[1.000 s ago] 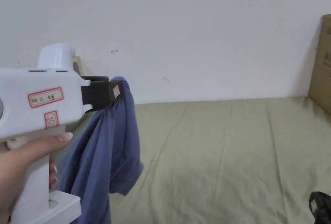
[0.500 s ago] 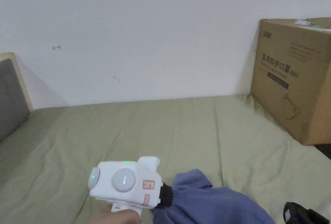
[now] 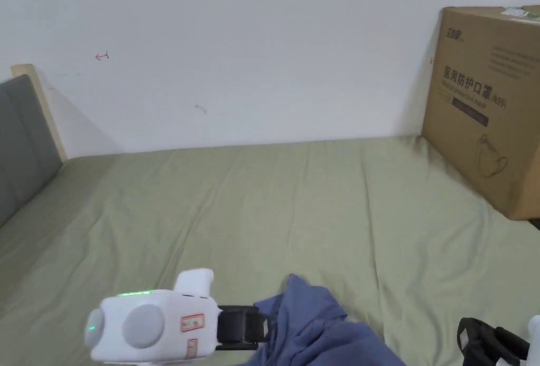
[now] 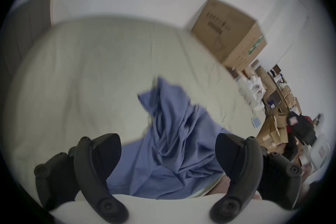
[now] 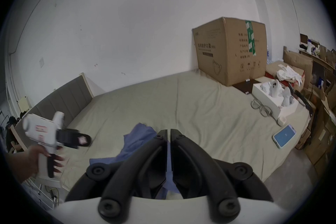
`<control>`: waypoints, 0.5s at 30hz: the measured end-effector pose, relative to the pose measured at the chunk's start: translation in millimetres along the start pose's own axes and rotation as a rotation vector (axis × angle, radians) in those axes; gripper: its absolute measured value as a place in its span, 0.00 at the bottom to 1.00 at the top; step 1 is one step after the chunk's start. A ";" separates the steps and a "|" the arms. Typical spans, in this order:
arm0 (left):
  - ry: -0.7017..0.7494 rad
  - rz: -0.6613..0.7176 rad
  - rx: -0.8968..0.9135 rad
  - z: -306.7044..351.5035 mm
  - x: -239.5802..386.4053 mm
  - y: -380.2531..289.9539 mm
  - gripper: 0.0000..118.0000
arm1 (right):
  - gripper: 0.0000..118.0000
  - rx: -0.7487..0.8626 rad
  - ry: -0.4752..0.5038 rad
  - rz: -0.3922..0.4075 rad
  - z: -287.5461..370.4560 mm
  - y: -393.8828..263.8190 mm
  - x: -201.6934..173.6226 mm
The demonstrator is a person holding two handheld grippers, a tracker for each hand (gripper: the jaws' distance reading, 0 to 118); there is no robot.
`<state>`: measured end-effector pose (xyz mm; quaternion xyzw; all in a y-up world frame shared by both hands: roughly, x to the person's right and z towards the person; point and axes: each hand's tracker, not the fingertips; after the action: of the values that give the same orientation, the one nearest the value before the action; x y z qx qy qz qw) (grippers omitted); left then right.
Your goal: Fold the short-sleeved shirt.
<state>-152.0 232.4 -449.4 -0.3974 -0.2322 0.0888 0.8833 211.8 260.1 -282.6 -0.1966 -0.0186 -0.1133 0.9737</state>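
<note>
Green bed point(image 3: 316, 209) under crumpled blue shirt point(image 3: 316, 330)

A plain blue shirt point(image 3: 321, 330) lies on an olive-green sheet point(image 3: 263, 209); the box point(image 3: 493, 103) is brown, the headboard point(image 3: 21, 140) seemingly grey.

We lose the shirt's point(image 3: 316, 330) lower part below the head view's edge; the right gripper point(image 3: 490, 343) is cut off too.

Even soft daylight, faint shadows; gripper views fisheye-warped, dark corners; left one motion-blurred.
</note>
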 end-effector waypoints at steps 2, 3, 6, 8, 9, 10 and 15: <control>0.024 -0.053 0.180 54.2 9.7 -3.0 0.86 | 0.04 0.051 0.018 0.023 6.0 6.0 -7.6; 0.022 -0.063 0.289 79.8 18.3 -11.9 0.75 | 0.04 0.085 0.019 0.040 9.1 7.8 -12.1; 0.109 -0.127 0.628 143.7 35.0 -53.3 0.12 | 0.04 0.206 -0.001 0.075 19.8 7.2 -24.6; 0.208 -0.219 0.746 160.4 48.8 -79.0 0.01 | 0.04 0.281 -0.008 0.098 27.8 3.5 -33.3; 0.277 -0.258 0.782 165.8 53.8 -89.4 0.01 | 0.04 0.314 -0.015 0.119 31.9 1.3 -37.6; 0.310 -0.305 0.812 172.0 56.7 -98.9 0.01 | 0.04 0.335 -0.024 0.133 35.6 -1.2 -41.3; 0.387 -0.176 0.862 179.5 58.1 -135.4 0.00 | 0.04 0.374 -0.049 0.129 49.8 -11.2 -48.4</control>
<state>-191.1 280.4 -225.6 0.0171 -0.0382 0.0263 0.9988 162.6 279.6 -236.3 -0.0158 -0.0506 -0.0404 0.9978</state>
